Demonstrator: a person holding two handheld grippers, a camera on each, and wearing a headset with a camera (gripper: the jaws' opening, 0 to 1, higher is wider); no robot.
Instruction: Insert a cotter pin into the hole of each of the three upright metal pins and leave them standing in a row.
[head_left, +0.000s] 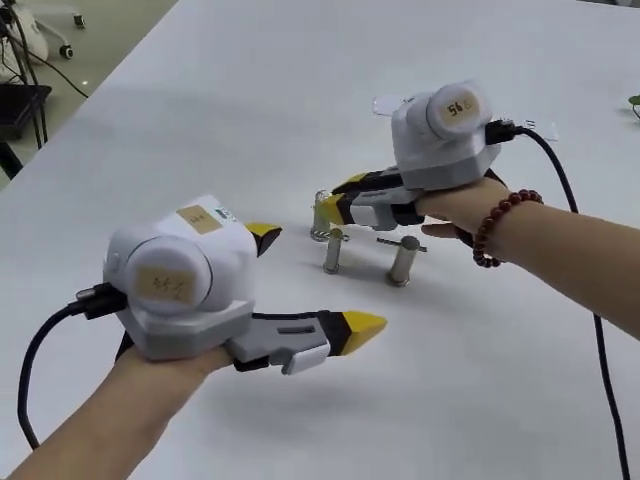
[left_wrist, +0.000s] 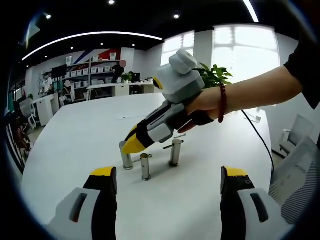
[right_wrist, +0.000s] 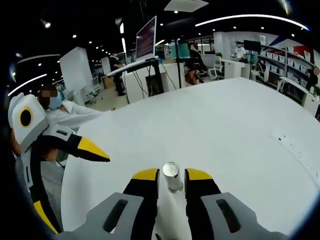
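Three upright metal pins stand close together on the white table (head_left: 250, 110). The left pin (head_left: 321, 215) (right_wrist: 172, 176) sits between the jaws of my right gripper (head_left: 333, 207) (right_wrist: 172, 175), which is shut on it. The middle pin (head_left: 333, 251) (left_wrist: 145, 166) stands free, with a hole near its top. A cotter pin (head_left: 400, 242) (left_wrist: 173, 145) lies crosswise through the top of the right pin (head_left: 404, 261) (left_wrist: 174, 153). My left gripper (head_left: 314, 279) (left_wrist: 166, 176) hangs open and holds nothing, a short way in front of the three pins.
A white power strip (head_left: 540, 128) (right_wrist: 295, 147) lies at the table's far side, with a small clear item (head_left: 385, 103) near it. A black cable (head_left: 590, 300) trails from the right gripper. A plant (left_wrist: 215, 75) stands behind. The table's left edge (head_left: 90, 95) drops to the floor.
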